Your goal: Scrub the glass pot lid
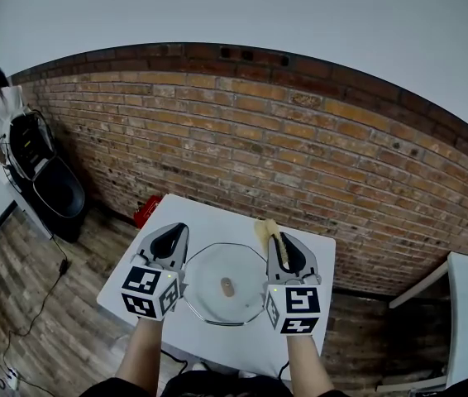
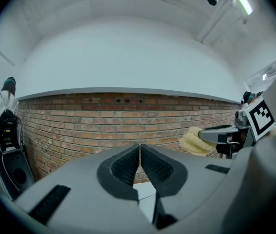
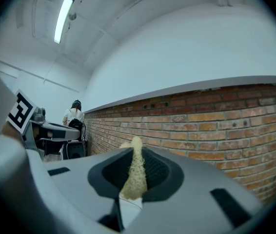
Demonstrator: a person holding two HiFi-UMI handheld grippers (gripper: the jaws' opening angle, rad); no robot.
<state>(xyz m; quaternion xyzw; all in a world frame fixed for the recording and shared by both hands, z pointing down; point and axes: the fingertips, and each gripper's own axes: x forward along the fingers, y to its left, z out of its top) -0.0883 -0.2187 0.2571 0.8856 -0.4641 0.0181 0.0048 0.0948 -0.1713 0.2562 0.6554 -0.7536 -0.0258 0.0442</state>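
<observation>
The scrubbing is not yet happening: both claws are hovering level above the table [image 1: 242, 215], pointing toward the brick wall [image 1: 300, 147], with the glass lid [image 1: 213, 270] lying flat between and below them, knob up, apparently touched by neither. The right claw [image 1: 278, 240] is clamping a yellow sponge [image 1: 267, 228], whose end is poking out past the jaw tips. The left claw [image 1: 174, 230] is closed on nothing. Judging from this, the step in hand is getting ready. Next, the right claw needs tipping down to bring the sponge onto the glass, probably while the left one is steadying the rim or knob. Only the head view is showing the lid. The right gripper view is showing the sponge [image 3: 136, 172] squeezed thin between the pads, and the left gripper view is showing its own pads meeting [image 2: 139, 152], plus the sponge [image 2: 194, 141] seen from the side.
</observation>
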